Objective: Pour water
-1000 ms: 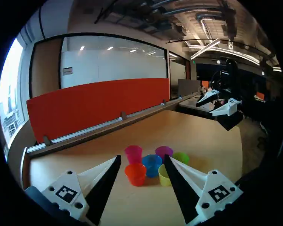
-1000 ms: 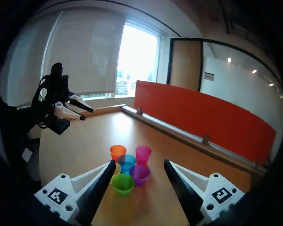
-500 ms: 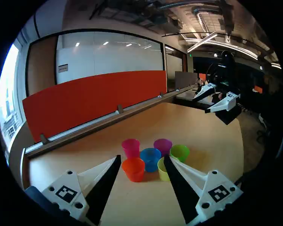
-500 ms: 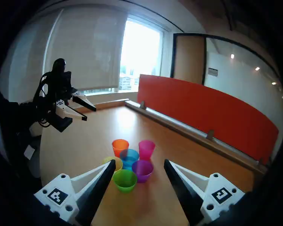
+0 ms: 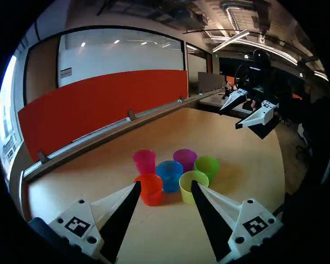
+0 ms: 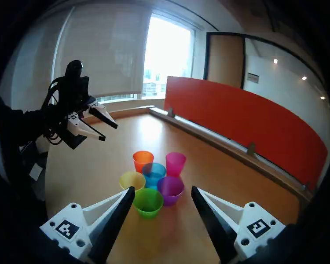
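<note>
Several small plastic cups stand bunched on the wooden table (image 5: pixel 235 145): an orange cup (image 5: pixel 149 188), a pink cup (image 5: pixel 144 161), a blue cup (image 5: pixel 169 174), a purple cup (image 5: pixel 185 159), a yellow-green cup (image 5: pixel 193 185) and a green cup (image 5: pixel 207 168). My left gripper (image 5: pixel 165 188) hovers open just short of them, nothing between its fingers. In the right gripper view the same cluster shows with the green cup (image 6: pixel 148 202) nearest and the orange cup (image 6: pixel 143 160) farthest. My right gripper (image 6: pixel 162 193) is open and empty above it. Each view shows the other gripper held in the air beyond the cups (image 5: pixel 248 110) (image 6: pixel 88 119).
An orange divider panel (image 5: pixel 99 105) on a rail runs along the table's far edge. A bright window (image 6: pixel 165 66) lies past the table's end. A person's dark sleeve (image 6: pixel 15 127) holds the far gripper at the left. Bare tabletop surrounds the cups.
Both grippers have shifted, so the cups now sit higher in each view and more cups show between the fingers. Both stay open. The cups have not moved.
</note>
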`<state>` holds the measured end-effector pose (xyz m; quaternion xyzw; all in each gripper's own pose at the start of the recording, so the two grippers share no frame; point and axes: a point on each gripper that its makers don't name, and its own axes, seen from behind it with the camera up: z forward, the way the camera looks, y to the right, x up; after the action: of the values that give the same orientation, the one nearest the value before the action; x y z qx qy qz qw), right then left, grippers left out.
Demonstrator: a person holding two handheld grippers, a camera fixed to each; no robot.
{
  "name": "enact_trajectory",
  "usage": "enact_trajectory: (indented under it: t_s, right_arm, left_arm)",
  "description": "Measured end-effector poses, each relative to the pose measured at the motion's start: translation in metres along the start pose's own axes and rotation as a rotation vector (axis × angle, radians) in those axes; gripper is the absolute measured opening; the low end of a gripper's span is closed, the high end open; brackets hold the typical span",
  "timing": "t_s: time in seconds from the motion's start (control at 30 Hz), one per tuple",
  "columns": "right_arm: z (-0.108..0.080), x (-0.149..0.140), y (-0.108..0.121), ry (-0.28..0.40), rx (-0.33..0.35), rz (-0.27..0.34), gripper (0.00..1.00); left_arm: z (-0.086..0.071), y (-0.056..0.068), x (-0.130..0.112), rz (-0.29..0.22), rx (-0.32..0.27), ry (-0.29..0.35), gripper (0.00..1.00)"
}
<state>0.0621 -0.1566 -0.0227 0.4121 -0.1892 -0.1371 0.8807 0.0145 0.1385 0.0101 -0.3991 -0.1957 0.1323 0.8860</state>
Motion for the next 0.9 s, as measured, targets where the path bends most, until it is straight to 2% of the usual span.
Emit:
enact_trajectory:
  t_s: [0.5,0.9]
  right_arm:
    - [0.022,-0.031,-0.001,-0.057,0.022,0.006,1.00]
    - [0.038,-0.047,-0.005,-0.089,0.044,0.003,1.00]
  left_arm:
    - [0.024,0.002,-0.030,0.007,-0.035,-0.078,0.84]
    - [0.038,0.006,-0.045,0.003,-0.068,-0.113,0.83]
